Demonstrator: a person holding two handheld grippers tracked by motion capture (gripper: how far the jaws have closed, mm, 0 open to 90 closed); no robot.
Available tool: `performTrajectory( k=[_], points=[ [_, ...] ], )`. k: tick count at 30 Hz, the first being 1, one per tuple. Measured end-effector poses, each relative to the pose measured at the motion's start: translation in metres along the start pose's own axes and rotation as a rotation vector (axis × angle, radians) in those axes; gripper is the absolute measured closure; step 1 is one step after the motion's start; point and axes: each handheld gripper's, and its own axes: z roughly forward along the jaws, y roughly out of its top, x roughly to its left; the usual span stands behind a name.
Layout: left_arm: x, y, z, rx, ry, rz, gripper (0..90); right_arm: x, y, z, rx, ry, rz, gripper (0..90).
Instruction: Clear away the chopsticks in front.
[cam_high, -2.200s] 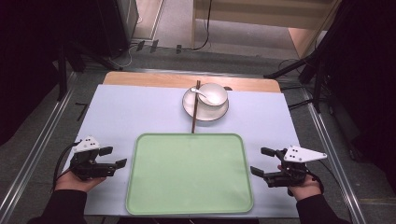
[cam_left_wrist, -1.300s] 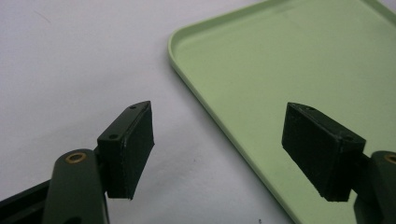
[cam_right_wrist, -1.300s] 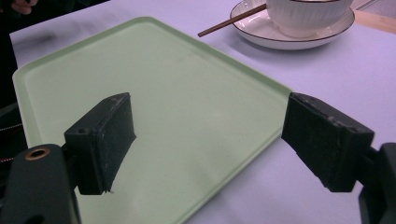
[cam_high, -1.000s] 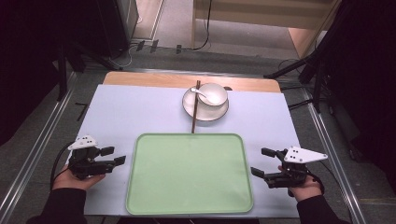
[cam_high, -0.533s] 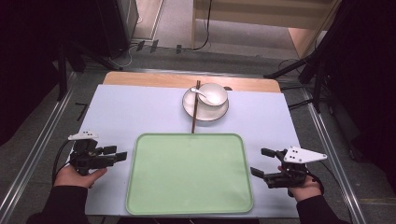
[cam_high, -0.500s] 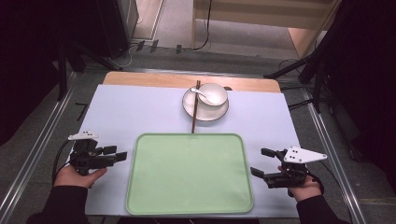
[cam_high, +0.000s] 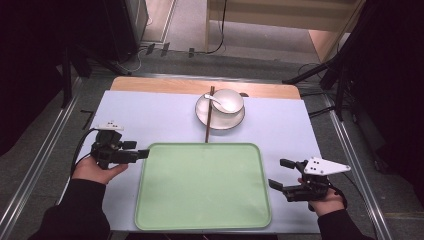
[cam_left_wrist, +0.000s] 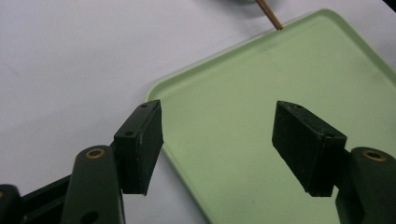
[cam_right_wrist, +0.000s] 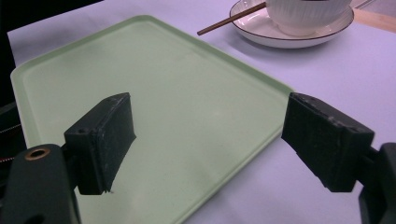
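A pale green tray (cam_high: 202, 195) lies on the near half of the table. My left gripper (cam_high: 136, 150) is open beside the tray's far left corner; in the left gripper view its fingertips (cam_left_wrist: 217, 140) straddle that corner of the tray (cam_left_wrist: 266, 70) with nothing between them. My right gripper (cam_high: 278, 173) is open just off the tray's right edge. The right gripper view has its jaws (cam_right_wrist: 208, 126) spread wide over the tray's (cam_right_wrist: 163, 65) edge, also holding nothing.
Beyond the tray stands a white plate (cam_high: 206, 117) carrying a white bowl (cam_high: 228, 101) with a spoon (cam_high: 212, 99) in it. Brown chopsticks (cam_high: 209, 120) lie across the plate's left side, their tip near the tray's far rim. A pale cloth (cam_high: 150, 115) covers the table.
My left gripper has moved away from the person and slightly right, up to the tray's far left corner. The right gripper has stayed put.
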Motion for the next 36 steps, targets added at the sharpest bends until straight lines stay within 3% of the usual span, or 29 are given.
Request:
performTrajectory(
  k=[6, 13, 29, 36],
  points=[
    [-0.004, 0.021, 0.011, 0.018, -0.013, 0.034, 32.2, 0.0, 0.0, 0.0, 0.001, 0.0, 0.0, 17.1],
    [-0.007, 0.034, 0.021, 0.016, -0.02, 0.053, 32.0, 0.0, 0.0, -0.001, 0.001, -0.002, 0.002, 17.2],
    [-0.015, 0.077, 0.056, 0.032, -0.005, 0.097, 32.3, 0.002, -0.001, -0.002, 0.002, -0.003, 0.002, 17.1],
    [-0.021, 0.094, 0.078, 0.039, 0.002, 0.137, 33.3, 0.002, -0.001, -0.002, 0.001, 0.0, 0.004, 17.1]
  ],
)
